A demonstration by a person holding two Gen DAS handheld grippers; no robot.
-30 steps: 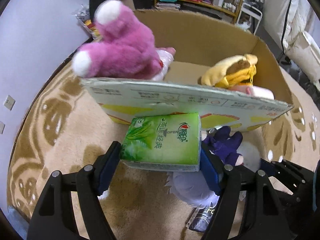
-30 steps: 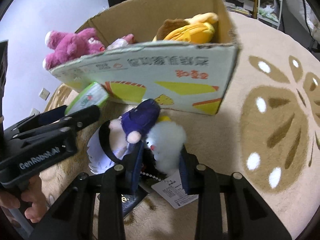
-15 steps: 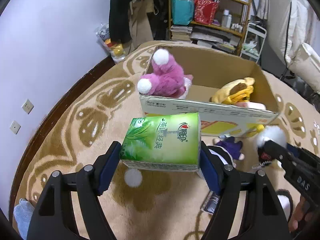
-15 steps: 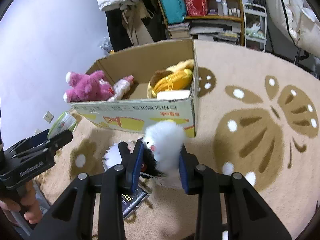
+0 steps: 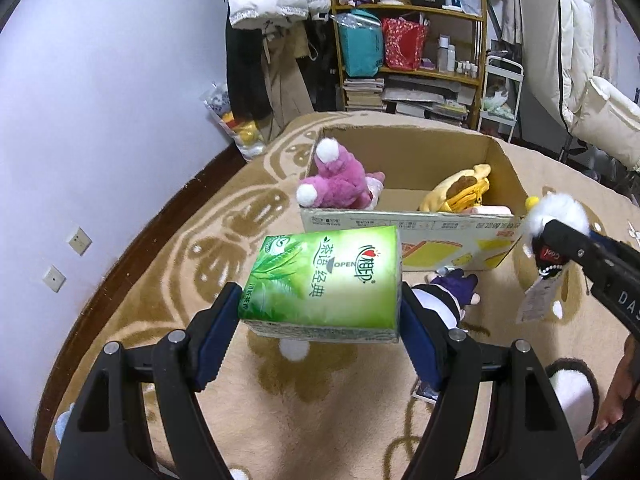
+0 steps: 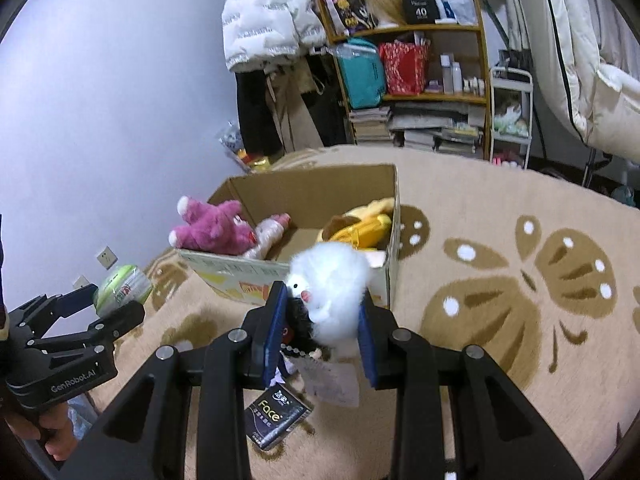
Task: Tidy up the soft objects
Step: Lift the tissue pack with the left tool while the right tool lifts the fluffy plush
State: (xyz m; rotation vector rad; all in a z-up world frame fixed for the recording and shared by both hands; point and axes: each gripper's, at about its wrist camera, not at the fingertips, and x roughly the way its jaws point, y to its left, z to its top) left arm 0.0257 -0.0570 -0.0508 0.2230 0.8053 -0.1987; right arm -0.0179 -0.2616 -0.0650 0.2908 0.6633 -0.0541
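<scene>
My left gripper [image 5: 320, 312] is shut on a green tissue pack [image 5: 326, 276], held in the air short of the cardboard box [image 5: 408, 224]. My right gripper [image 6: 323, 312] is shut on a fluffy white plush toy [image 6: 330, 280] with a paper tag hanging below it, also lifted in front of the box [image 6: 312, 196]. That white toy [image 5: 556, 212] and the right gripper appear at the right of the left wrist view. Inside the box lie a pink plush bear [image 5: 334, 184] and a yellow plush [image 5: 456, 192]. A purple and white plush [image 5: 448, 296] lies on the rug before the box.
A beige patterned rug [image 6: 520, 280] covers the floor. A crowded shelf [image 6: 412, 80] with bags, books and hanging coats stands behind the box. A dark packet [image 6: 276, 420] lies on the rug under my right gripper. A lilac wall [image 5: 100, 100] borders the left.
Both grippers have risen and drawn back from the box with their loads. The white toy came up off the rug, leaving the purple plush on the floor. The box looks smaller and lower.
</scene>
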